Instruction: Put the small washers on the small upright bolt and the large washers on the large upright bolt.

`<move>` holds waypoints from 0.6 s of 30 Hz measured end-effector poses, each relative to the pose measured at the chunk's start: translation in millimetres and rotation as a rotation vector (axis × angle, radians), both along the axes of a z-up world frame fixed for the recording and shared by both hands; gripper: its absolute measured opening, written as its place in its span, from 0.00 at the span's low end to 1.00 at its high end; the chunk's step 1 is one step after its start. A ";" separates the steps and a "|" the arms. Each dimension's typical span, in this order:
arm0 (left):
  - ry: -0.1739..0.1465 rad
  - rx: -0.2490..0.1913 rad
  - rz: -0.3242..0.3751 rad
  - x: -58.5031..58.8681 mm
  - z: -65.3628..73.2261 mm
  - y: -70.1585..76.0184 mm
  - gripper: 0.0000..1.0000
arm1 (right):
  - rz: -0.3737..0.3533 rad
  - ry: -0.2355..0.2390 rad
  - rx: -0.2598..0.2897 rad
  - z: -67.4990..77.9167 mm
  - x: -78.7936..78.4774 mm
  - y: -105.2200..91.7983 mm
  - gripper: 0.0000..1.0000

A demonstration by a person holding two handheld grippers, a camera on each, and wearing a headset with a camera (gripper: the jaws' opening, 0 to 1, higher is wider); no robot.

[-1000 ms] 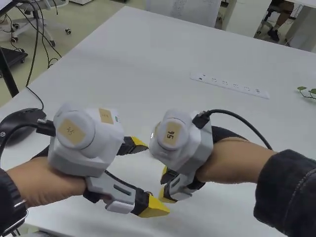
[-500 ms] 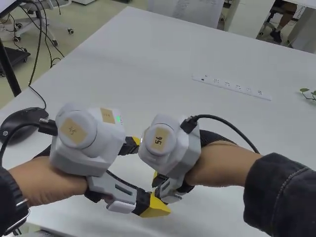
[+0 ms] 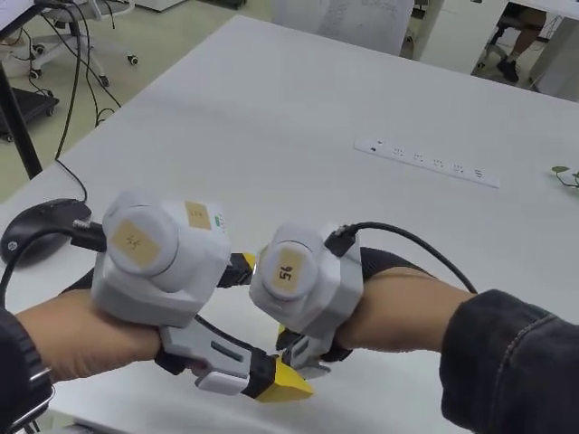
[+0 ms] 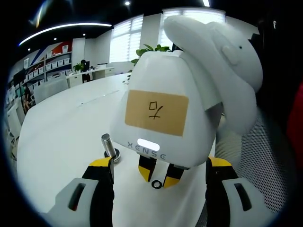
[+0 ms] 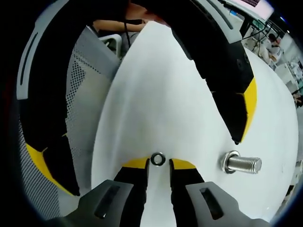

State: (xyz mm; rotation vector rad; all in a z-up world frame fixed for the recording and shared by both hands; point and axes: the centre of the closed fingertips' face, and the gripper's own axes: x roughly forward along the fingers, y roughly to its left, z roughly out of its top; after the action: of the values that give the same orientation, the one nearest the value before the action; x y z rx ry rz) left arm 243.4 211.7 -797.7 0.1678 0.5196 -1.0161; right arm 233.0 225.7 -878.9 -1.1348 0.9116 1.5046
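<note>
Pinching a small dark metal ring washer (image 5: 157,159) between its yellow-tipped jaws, the right hand-held gripper (image 5: 159,164) sits over the white desk (image 5: 156,94). Nearby stands an upright silver threaded bolt (image 5: 242,164), with a flat silver washer (image 5: 229,162) around its base. The left hand-held gripper (image 4: 159,165) faces it closely, jaws spread wide and holding nothing.

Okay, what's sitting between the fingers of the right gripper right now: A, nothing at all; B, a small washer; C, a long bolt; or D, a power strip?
B: in the right gripper view a small washer is pinched at the tips of the fingers of the right gripper, while the bolt stands off to one side, apart from them.
</note>
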 end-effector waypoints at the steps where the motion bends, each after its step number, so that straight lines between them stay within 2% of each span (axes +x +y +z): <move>1: 0.000 0.000 0.000 0.0 0.0 0.0 0.79 | 0.001 -0.005 -0.001 -0.1 0.1 0.2 0.18; 10: 0.000 -0.001 -0.002 -0.5 0.4 -0.2 0.79 | 0.025 -0.019 0.017 -0.3 -3.0 3.2 0.18; 14: -0.001 -0.002 -0.001 -0.8 0.8 0.5 0.79 | 0.051 -0.026 0.027 -0.2 -2.9 1.6 0.15; 18: -0.001 -0.002 -0.001 -1.0 0.7 0.5 0.79 | 0.032 -0.022 0.032 -0.1 -0.1 -1.2 0.15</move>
State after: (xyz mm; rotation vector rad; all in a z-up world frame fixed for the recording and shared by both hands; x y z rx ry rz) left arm 242.4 212.2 -797.0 0.1667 0.5173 -1.0179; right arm 232.9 224.5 -879.1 -1.1453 0.8553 1.5247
